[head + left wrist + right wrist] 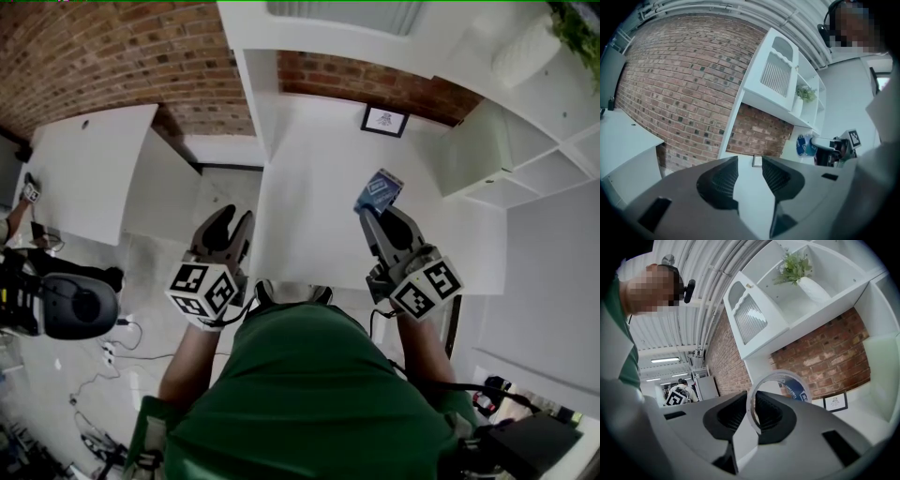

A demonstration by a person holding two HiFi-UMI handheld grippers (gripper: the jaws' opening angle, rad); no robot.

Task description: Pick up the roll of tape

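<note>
Gripping the roll of tape (794, 386) by its wall, your right gripper (753, 404) has its pads pressed on the ring, one jaw inside and one outside. The roll stands on edge, held above the white table (309, 206), at about one o'clock from your torso in the head view, with blue print showing. Your left gripper (750, 171) is at about eleven o'clock, just beside the table's left edge, its jaws narrowly apart with nothing between them. A small framed picture (385, 120) stands at twelve o'clock by the brick wall (375, 84). A potted plant (794, 266) sits in the white shelf unit (825, 301) at two o'clock.
</note>
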